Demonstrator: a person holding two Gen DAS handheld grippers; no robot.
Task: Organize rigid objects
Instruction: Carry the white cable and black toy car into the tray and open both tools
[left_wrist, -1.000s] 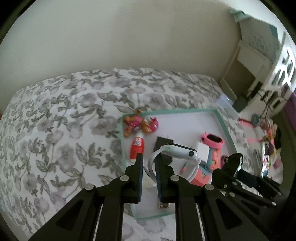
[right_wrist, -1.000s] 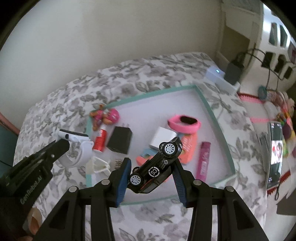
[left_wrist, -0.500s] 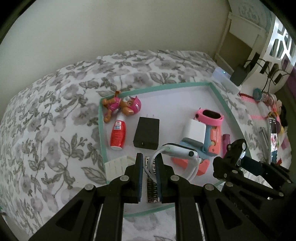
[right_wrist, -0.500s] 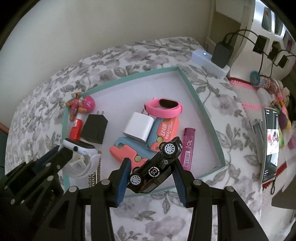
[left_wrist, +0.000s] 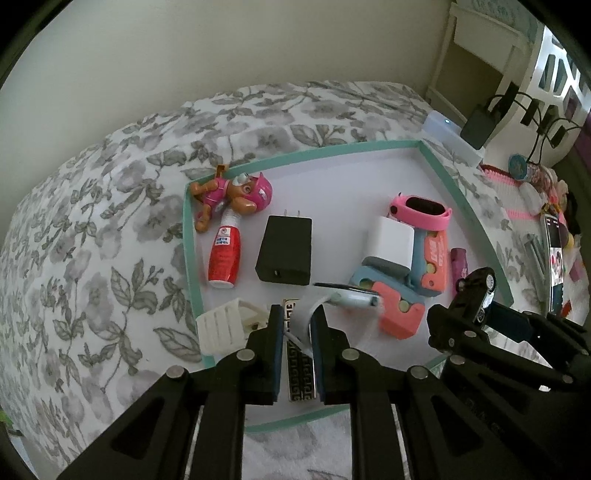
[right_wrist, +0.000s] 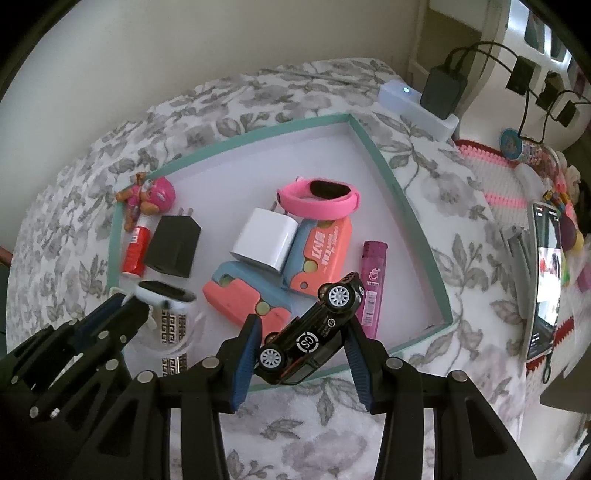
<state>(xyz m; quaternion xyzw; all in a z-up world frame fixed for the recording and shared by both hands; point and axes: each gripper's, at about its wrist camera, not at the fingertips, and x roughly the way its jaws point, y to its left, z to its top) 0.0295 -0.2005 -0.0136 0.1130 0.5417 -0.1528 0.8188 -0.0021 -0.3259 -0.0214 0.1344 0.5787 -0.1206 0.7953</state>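
A teal-rimmed tray (left_wrist: 295, 157) lies on a floral bedspread and holds several small items. My left gripper (left_wrist: 297, 314) hangs over the tray's near left part with the strap of a white watch (left_wrist: 347, 297) pinched between its fingers. Its jaws are starting to open. The watch face is blurred. Under it lies a gold-patterned lighter (left_wrist: 299, 369). My right gripper (right_wrist: 303, 325) is shut on a black toy car (right_wrist: 314, 332), tilted nose-up over the tray's near edge. In the right wrist view the left gripper (right_wrist: 125, 302) and the white watch (right_wrist: 164, 293) are at the lower left.
In the tray: a pink pup figure (left_wrist: 236, 194), red bottle (left_wrist: 223, 254), black charger (left_wrist: 284, 251), white charger (left_wrist: 391, 240), pink watch (left_wrist: 421, 210), coral-and-blue toys (left_wrist: 399, 314), purple lighter (right_wrist: 373, 284), white ribbed clip (left_wrist: 225, 325). A power strip (right_wrist: 417, 107) and phone (right_wrist: 543, 280) lie to the right.
Both grippers have sunk toward the tray. The left one carried the white watch over the tray's near left part, above the patterned lighter. The car stays gripped.
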